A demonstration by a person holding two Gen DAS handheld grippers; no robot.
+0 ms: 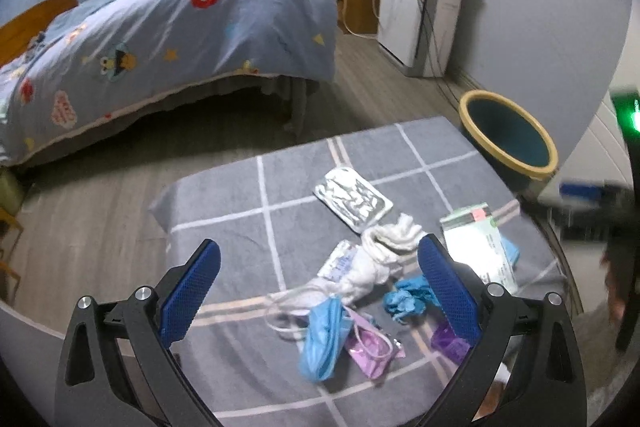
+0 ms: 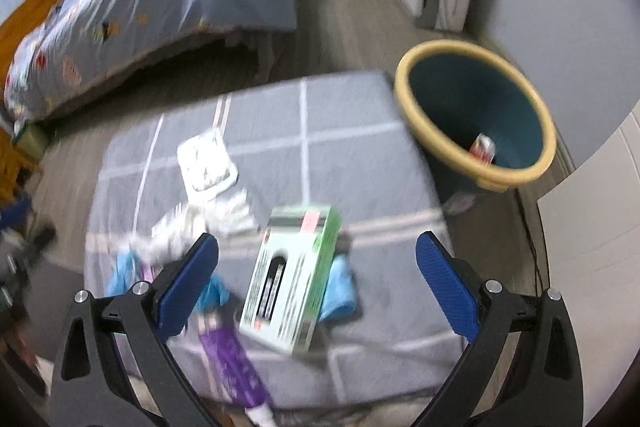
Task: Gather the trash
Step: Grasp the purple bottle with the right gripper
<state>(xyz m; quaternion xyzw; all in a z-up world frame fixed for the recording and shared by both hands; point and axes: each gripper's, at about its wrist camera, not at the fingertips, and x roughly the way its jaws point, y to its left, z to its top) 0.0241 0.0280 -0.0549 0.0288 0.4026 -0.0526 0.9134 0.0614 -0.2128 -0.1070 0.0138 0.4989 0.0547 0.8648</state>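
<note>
The left gripper (image 1: 320,291) hovers over the grey checked cloth-covered table (image 1: 224,195) with its blue-padded fingers (image 1: 192,291) spread wide and empty, framing a crumpled white cloth (image 1: 384,251), a light blue face mask (image 1: 324,339) and a crumpled blue glove (image 1: 408,297). The right gripper (image 2: 318,287) also has its fingers (image 2: 448,287) spread wide and holding nothing, above a pale green cardboard box (image 2: 294,275) lying on the table. The dark teal round bin with a yellow rim (image 2: 476,115) stands at two o'clock of the box, just beside the table's corner, with a red and silver can (image 2: 483,148) inside.
</note>
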